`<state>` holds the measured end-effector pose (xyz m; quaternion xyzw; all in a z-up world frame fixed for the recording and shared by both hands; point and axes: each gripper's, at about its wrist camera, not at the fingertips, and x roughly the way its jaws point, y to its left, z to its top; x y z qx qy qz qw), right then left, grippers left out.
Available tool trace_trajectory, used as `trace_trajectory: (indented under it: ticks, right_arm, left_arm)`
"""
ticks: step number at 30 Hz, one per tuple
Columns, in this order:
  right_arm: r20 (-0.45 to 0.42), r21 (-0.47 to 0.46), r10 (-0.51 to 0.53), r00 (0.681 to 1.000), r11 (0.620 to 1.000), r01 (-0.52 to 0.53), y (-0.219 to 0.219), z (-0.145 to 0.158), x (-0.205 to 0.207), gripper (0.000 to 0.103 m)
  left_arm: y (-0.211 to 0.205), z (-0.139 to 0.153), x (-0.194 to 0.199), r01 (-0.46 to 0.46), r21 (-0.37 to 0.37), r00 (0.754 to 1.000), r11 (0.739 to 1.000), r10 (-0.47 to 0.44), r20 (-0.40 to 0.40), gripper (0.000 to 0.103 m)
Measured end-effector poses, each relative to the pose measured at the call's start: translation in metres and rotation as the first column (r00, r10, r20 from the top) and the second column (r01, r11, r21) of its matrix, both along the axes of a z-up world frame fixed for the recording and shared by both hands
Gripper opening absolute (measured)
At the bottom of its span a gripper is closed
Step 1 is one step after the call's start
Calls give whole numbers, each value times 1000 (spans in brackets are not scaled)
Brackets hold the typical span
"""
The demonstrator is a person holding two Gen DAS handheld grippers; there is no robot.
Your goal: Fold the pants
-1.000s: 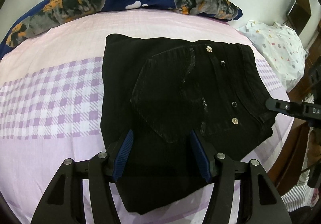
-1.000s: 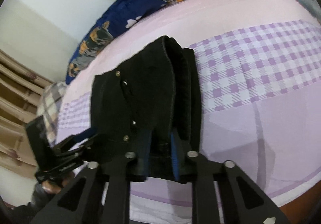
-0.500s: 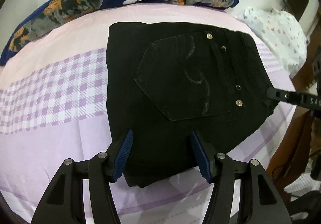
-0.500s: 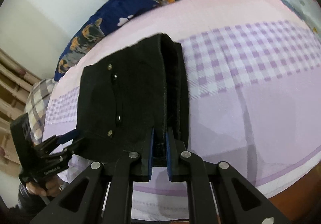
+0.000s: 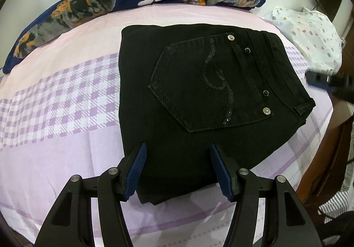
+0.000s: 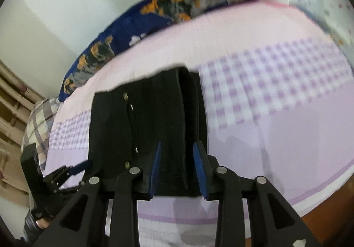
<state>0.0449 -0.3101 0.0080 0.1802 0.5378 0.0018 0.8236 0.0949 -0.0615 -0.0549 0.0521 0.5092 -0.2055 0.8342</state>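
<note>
Black pants [image 5: 199, 96] lie folded flat on the pink and purple bed sheet [image 5: 66, 101], back pocket and metal studs facing up. My left gripper [image 5: 178, 149] hovers open over the fold's near edge, with its pads off the cloth. In the right wrist view the pants [image 6: 154, 118] run away from my right gripper [image 6: 178, 146]. Its jaws are opening, and the stacked folded edge lies between the fingers without being pinched. Seen from the left wrist, the right gripper [image 5: 327, 81] is a blur just off the waistband corner. The left gripper [image 6: 55, 180] appears low on the left in the right wrist view.
A navy pillow [image 5: 132, 1] with orange and grey patches lies along the far side of the bed by the wall. A white dotted cloth [image 5: 309, 36] sits at the far right corner. A plaid cloth [image 6: 39, 123] and the wooden bed edge [image 5: 331, 158] border the sheet.
The raised top layer of the pants has come down flat. My right gripper, which was shut on the folded edge, has spread its fingers and lifted a little. The left gripper stayed open.
</note>
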Motion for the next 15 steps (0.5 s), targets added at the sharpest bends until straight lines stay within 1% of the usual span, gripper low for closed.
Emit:
trace_trajectory:
  ticks: [4,8,11,15]
  right_arm:
    - [55,-70,49,997,996,-46,13,14,23,29]
    - [64,-100,69,996,993,-62,24,11,49,29]
    - [44,-118,62,997,991,-56,28,-4,66,29]
    - [-29,-176,64,998,982,-68,31,-36,77,27]
  left_arm:
    - [-1,0,-1,-1,6,1000,1000,1,2,60]
    - [-2,0,-1,-2,11,1000,1000,2,2,60]
    - [-2,0,-1,-3,13,1000,1000,3,2,60]
    - [-2,0,-1,-3,14,1000,1000,3,2,61]
